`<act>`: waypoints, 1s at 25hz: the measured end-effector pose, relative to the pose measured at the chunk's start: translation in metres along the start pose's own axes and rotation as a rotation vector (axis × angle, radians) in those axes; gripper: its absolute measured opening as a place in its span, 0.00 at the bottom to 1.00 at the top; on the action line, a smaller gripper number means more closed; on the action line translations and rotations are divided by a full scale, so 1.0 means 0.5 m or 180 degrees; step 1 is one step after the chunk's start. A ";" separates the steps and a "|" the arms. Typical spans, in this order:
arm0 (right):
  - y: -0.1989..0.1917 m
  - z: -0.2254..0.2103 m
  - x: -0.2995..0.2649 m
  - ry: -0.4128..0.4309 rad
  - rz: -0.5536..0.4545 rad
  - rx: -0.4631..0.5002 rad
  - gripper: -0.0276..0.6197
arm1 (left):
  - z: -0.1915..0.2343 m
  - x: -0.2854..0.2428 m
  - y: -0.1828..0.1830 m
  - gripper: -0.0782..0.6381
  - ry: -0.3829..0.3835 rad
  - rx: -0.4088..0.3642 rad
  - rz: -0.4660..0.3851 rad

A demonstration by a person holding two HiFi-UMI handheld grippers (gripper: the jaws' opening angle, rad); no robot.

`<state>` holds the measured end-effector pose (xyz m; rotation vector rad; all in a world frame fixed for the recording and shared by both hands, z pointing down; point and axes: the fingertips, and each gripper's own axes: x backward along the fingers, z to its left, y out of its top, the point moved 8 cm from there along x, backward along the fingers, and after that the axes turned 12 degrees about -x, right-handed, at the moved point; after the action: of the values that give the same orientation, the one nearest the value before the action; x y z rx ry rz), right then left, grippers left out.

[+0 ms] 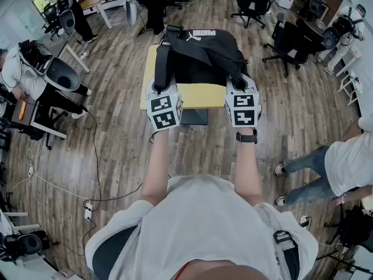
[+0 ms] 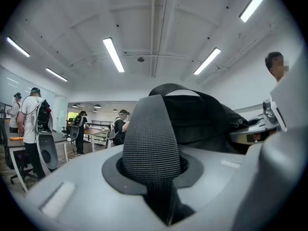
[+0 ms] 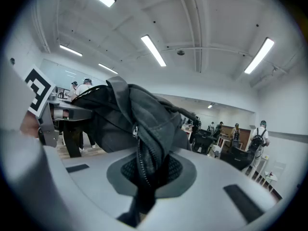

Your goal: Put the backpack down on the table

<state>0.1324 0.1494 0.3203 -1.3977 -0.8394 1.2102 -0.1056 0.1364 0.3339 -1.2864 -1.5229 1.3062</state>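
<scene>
Webbing strap (image 2: 151,138) clenched in left tool (image 1: 162,87), zippered fabric (image 3: 144,138) pinched in right tool (image 1: 240,84); two-sided grip likely steadies backpack (image 1: 204,57) over desk (image 1: 198,96) for setting down.

The left hand-held gripper (image 2: 161,211) was clamped on a wide grey woven strap (image 2: 153,138), which rose from its jaws to the black backpack (image 2: 202,119) just beyond.
</scene>
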 end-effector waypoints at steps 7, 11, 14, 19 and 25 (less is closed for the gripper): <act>-0.007 -0.014 0.003 0.0009 0.0029 -0.0017 0.08 | -0.018 -0.004 -0.003 0.24 0.0057 0.0066 0.0047; 0.023 -0.020 0.003 0.0005 -0.0022 -0.0036 0.08 | -0.011 -0.011 0.027 0.24 0.0019 0.0189 0.0001; 0.015 -0.036 0.015 0.0029 -0.0057 -0.0066 0.08 | -0.031 -0.005 0.032 0.24 0.0041 0.0201 -0.0045; 0.009 -0.061 0.042 0.0022 -0.0072 -0.0059 0.08 | -0.068 0.011 0.030 0.24 0.0045 0.0235 -0.0030; -0.038 -0.085 0.073 0.0089 0.0059 -0.0202 0.08 | -0.114 0.047 0.018 0.24 0.0047 0.0252 0.0052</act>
<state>0.1841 0.1764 0.3280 -1.4735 -0.8534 1.1844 -0.0548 0.1722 0.3350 -1.2580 -1.4392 1.3510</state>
